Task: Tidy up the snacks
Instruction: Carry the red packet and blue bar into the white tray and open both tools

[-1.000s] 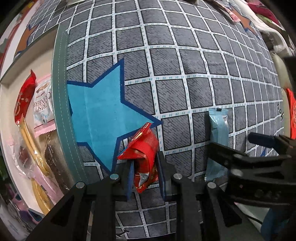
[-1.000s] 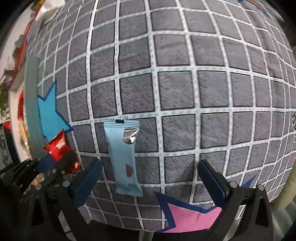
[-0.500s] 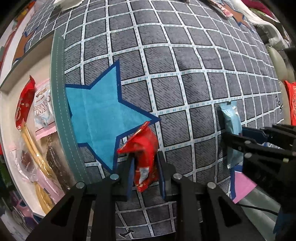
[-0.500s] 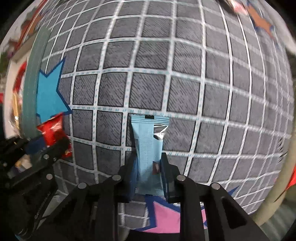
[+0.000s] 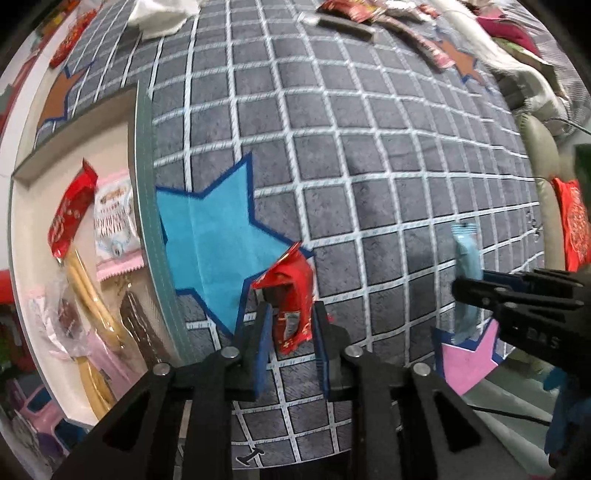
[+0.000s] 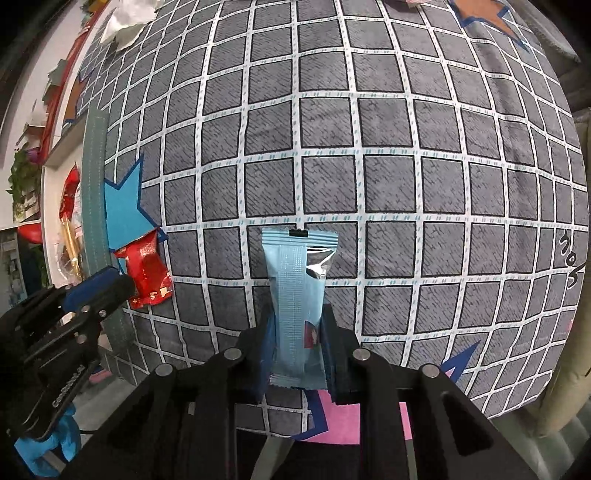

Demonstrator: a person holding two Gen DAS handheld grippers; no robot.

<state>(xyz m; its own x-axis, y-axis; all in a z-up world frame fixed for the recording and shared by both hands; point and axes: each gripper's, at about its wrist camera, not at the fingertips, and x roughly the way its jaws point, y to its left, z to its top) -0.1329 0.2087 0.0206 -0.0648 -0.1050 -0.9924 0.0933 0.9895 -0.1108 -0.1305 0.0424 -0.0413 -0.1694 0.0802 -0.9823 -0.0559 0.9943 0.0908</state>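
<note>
My left gripper (image 5: 290, 325) is shut on a crumpled red snack packet (image 5: 290, 295) and holds it above the grey grid-patterned mat, over the tip of a blue star. It also shows in the right wrist view (image 6: 147, 269). My right gripper (image 6: 297, 332) is shut on a long light-blue snack packet (image 6: 297, 291), lifted off the mat; the packet also shows in the left wrist view (image 5: 467, 266). A white tray (image 5: 26, 229) at the left holds several snacks: a red packet (image 5: 70, 218), a pink-and-white packet (image 5: 114, 225), and yellow sticks (image 5: 88, 288).
A green strip (image 5: 147, 206) edges the mat beside the tray. More packets (image 5: 417, 33) lie at the mat's far edge, with a white cloth (image 5: 159, 14) at the far left. A pink star (image 5: 469, 354) marks the near right corner. A red bag (image 5: 574, 221) sits off the right side.
My right gripper went from open around the light-blue packet to shut on it, then lifted it. My left gripper kept hold of the red packet and rose slightly.
</note>
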